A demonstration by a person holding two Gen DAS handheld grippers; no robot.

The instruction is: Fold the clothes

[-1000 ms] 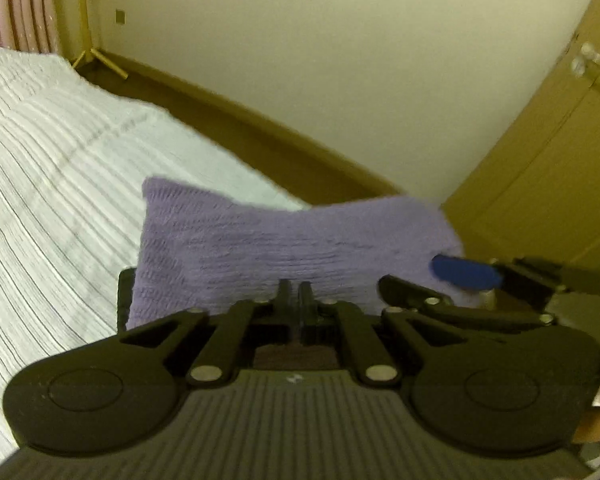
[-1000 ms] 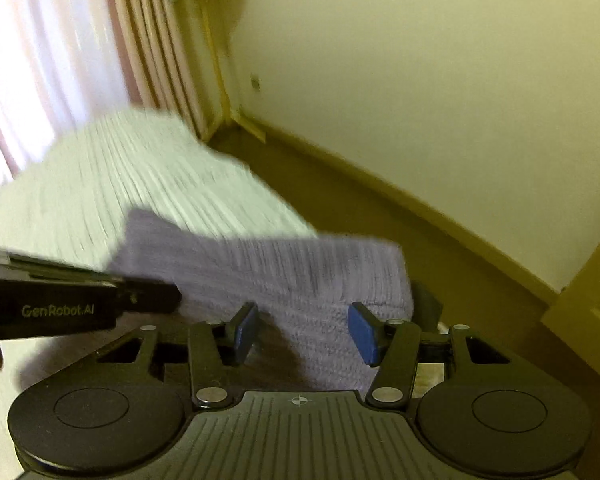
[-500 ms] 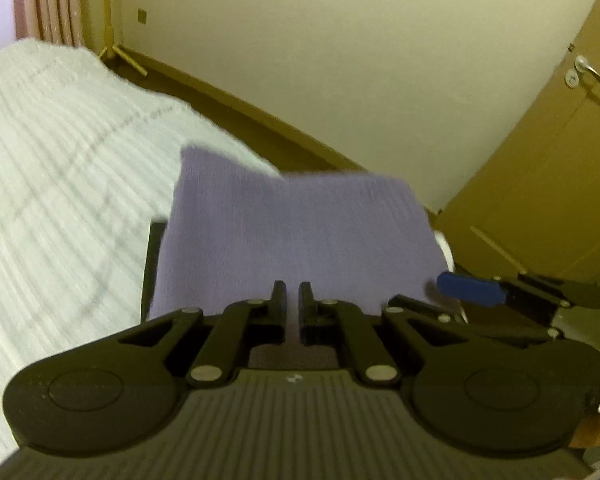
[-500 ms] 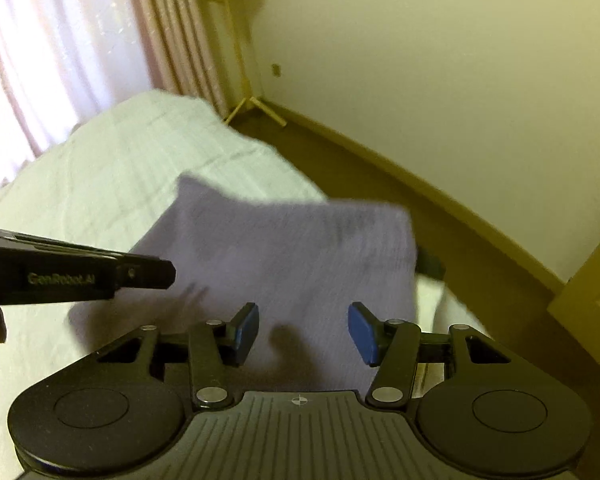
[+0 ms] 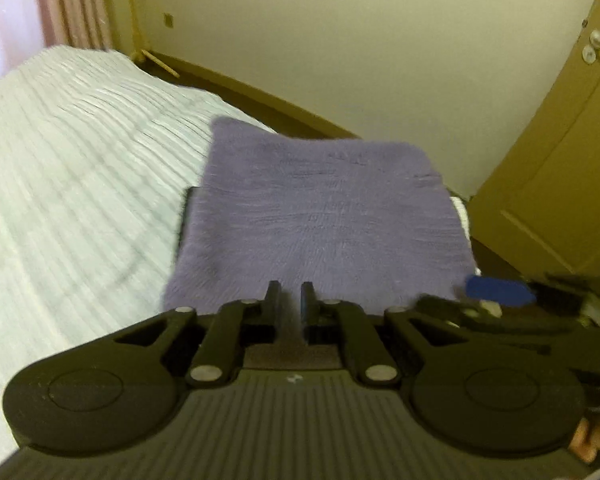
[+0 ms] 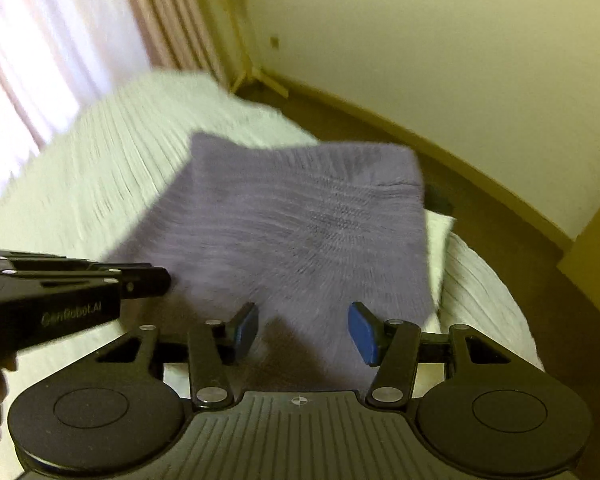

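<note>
Purple knit garment [image 5: 320, 216] on bed [image 5: 72, 184] (left gripper [image 5: 291, 300] closed empty, right gripper [image 6: 305, 330] open).

dim warm indoor light | window [image 6: 32, 60] glare left | motion blur | fisheye-curved, vignetted corners

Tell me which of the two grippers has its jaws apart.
The right gripper: its blue pads stand wide apart. The left gripper is shut, fingers nearly together.
</note>
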